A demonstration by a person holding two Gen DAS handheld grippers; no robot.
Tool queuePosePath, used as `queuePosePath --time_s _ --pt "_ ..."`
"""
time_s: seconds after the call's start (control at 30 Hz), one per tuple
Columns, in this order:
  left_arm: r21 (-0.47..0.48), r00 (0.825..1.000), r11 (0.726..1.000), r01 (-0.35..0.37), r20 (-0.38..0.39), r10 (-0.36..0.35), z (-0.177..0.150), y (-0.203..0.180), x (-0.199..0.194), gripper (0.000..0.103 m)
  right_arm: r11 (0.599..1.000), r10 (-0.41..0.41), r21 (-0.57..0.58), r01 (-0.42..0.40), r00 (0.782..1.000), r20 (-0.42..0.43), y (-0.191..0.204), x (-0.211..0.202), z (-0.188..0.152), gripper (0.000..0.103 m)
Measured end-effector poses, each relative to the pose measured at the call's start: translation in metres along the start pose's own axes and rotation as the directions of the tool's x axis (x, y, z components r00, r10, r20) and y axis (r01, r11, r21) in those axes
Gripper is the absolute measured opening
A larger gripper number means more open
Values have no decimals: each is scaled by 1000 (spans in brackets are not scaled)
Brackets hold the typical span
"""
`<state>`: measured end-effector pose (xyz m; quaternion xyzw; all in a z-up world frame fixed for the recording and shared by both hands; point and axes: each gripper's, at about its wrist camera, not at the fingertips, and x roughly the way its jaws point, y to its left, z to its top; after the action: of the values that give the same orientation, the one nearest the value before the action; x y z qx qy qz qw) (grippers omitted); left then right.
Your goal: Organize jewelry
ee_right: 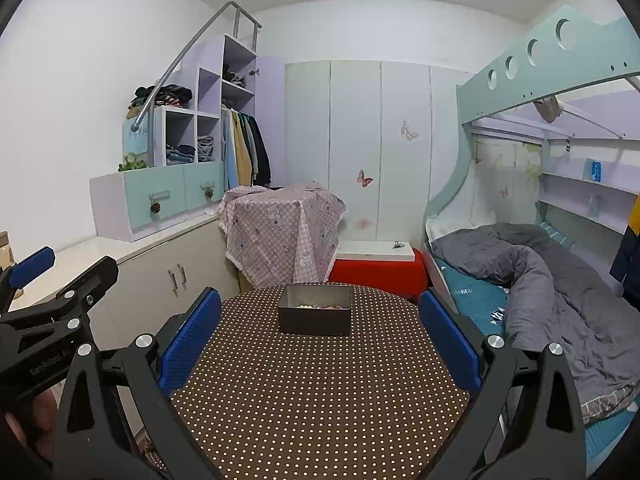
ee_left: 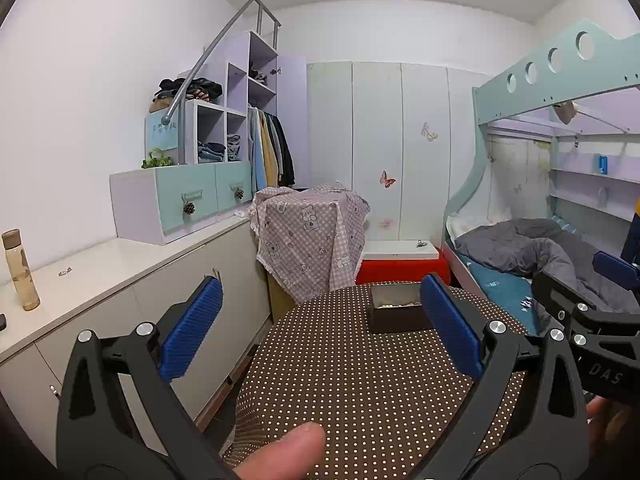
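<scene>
Landmark: your box (ee_right: pixel 315 314) sits on the tabletop (ee_right: pixel 320 392), at its far end.
Behind box: covered stand (ee_right: pixel 280 232).
Left of box: cabinet (ee_right: pixel 160 272).
Right of box: bed (ee_right: pixel 540 280).

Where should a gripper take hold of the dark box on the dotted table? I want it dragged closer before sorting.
Grip the near wall of the box from above, one finger inside, one outside. It stands upright with its top open and that thin wall faces the right gripper, whose jaws are open and empty.
</scene>
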<state>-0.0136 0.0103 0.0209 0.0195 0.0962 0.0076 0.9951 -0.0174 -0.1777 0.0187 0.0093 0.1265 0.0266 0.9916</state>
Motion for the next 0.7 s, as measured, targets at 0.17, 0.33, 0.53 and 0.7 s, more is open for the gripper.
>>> queuePosePath --time_s 0.17,0.33,0.53,0.7 --pt "0 1000 1000 -2 0 2 0 -1 0 97 1000 2 -2 -2 1000 -1 2 1 0 95" --pt "0 1000 1000 -1 -1 1 0 -1 -1 97 1000 2 -3 -2 1000 -2 3 0 0 95" --pt "-3 1000 1000 -1 -2 1 0 -1 -1 97 1000 1 -2 -1 1000 -1 2 1 -1 95" --pt "-1 1000 1000 -3 -1 3 0 -1 -1 97 1000 2 -2 -2 1000 -1 2 1 -1 95"
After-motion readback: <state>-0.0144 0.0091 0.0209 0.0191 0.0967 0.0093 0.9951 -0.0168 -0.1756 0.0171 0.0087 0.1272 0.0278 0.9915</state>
